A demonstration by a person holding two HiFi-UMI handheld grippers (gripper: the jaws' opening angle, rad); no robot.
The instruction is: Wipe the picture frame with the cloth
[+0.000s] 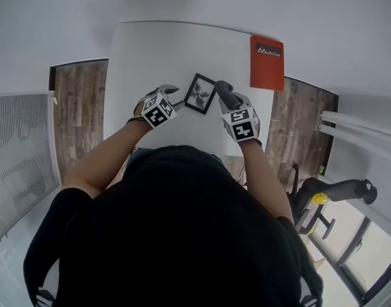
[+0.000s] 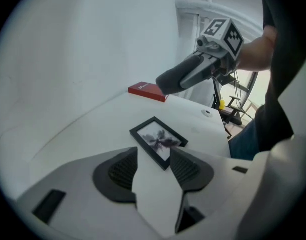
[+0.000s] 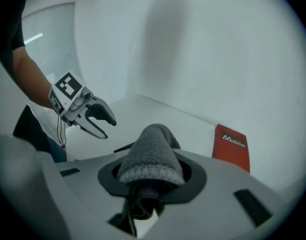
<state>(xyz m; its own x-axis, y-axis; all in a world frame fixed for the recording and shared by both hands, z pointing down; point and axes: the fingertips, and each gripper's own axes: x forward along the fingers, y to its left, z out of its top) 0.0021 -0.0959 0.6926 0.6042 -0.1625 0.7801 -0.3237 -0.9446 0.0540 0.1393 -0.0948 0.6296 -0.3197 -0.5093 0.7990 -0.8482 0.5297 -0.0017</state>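
The picture frame [image 1: 199, 93] lies flat on the white desk [image 1: 157, 50]. Your left gripper [image 1: 176, 98] hangs just left of the frame, fingers spread with nothing between them. Your right gripper [image 1: 224, 93] sits just right of the frame, fingers pinching the grey cloth [image 3: 151, 154]. A red booklet [image 1: 267, 62] lies beyond the frame.

Bright, even daylight.
Bends at fisheye edges, darkens in gripper-view corners, softens the close-up cloth [image 3: 151, 156], blows out at the head view's window [image 1: 368, 245].
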